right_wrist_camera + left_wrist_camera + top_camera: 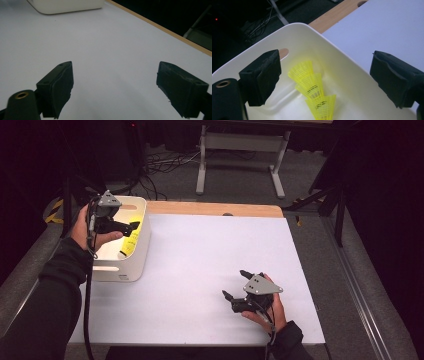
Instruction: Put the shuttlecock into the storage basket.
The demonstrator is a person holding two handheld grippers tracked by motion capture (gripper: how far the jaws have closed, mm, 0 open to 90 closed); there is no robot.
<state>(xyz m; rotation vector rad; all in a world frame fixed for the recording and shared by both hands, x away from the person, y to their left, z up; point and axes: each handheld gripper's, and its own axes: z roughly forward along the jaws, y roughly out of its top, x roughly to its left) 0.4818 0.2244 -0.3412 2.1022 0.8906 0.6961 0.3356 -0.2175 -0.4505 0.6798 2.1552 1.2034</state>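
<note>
- Left gripper [131,229] hangs over the white bin [141,251] at far left, jaws spread wide, gripping nothing.
- Yellow shuttlecocks [315,91] stacked inside the bin, below the jaws.
- Right gripper [236,283] near right, jaws apart, empty, over the white tabletop [210,255].

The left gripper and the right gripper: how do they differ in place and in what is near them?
The left gripper hangs over the white bin, above the yellow shuttlecocks; the right gripper is low over the bare white table. The left gripper sits at the far left, the right gripper near the front edge. Both are open and hold nothing.
</note>
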